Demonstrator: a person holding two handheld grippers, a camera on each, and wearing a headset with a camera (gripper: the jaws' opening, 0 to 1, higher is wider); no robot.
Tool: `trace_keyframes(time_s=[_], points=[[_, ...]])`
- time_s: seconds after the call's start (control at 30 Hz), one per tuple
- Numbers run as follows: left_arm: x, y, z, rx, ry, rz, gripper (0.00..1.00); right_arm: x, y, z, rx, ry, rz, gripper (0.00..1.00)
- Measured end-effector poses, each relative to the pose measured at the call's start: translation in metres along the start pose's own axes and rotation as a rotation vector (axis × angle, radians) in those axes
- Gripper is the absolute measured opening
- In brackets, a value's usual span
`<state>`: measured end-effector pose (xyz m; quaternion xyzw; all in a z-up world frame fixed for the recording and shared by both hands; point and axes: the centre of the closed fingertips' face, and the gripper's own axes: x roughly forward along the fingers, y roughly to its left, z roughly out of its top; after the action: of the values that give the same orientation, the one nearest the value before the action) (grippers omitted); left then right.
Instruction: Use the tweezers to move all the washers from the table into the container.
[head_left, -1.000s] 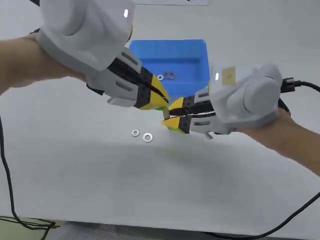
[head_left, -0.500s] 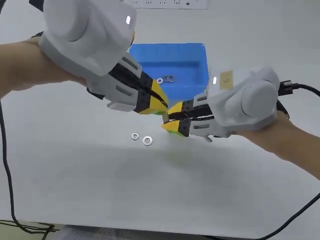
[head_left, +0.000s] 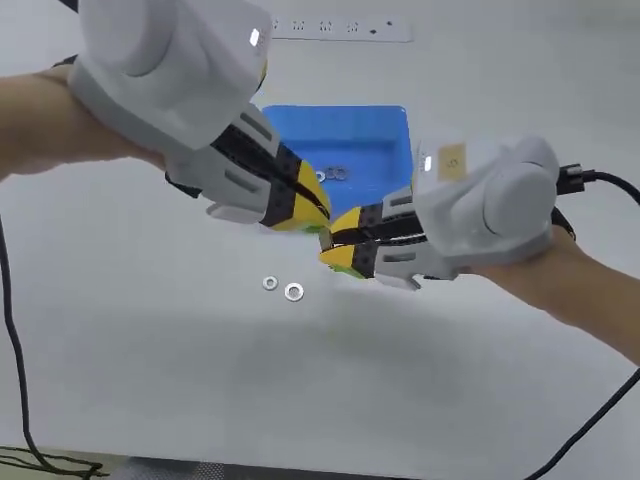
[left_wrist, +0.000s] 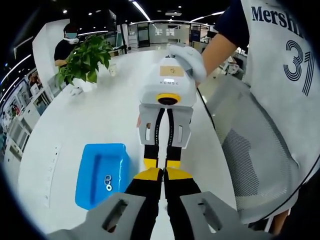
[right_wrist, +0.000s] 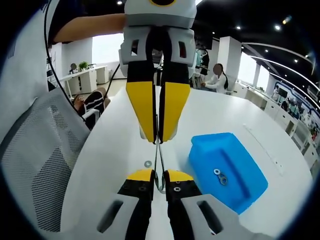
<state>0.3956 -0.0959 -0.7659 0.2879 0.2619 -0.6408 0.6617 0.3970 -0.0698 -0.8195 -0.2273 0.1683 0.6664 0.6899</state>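
Observation:
My two grippers meet tip to tip above the white table. The left gripper (head_left: 318, 208) comes in from the upper left and the right gripper (head_left: 332, 252) from the right. In the right gripper view, thin metal tweezers (right_wrist: 159, 152) run from the left gripper's yellow jaws down between my right gripper's (right_wrist: 159, 176) jaws, and both look shut on them. Two washers (head_left: 282, 288) lie on the table just left of the tips. The blue container (head_left: 380, 130) stands behind and holds a few washers (head_left: 330, 175).
The white tabletop (head_left: 200, 370) spreads wide in front of the washers. A power strip (head_left: 340, 28) lies along the far edge. A black cable (head_left: 12, 340) hangs at the left edge and another (head_left: 610, 180) trails from the right gripper.
The head view has tilted, so the container and washers sit lower in the picture. Both grippers stay tip to tip with hardly any shift.

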Motion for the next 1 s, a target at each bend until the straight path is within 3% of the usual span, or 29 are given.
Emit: trace_keyframes(time_s=[0.57, 1.0], points=[[-0.039, 0.013, 0.028, 0.095, 0.014, 0.069, 0.06, -0.018, -0.022, 0.043, -0.088, -0.036, -0.065, 0.1], [-0.053, 0.039, 0.039, 0.152, 0.024, 0.107, 0.06, -0.02, -0.056, 0.06, -0.136, -0.05, -0.133, 0.1]])
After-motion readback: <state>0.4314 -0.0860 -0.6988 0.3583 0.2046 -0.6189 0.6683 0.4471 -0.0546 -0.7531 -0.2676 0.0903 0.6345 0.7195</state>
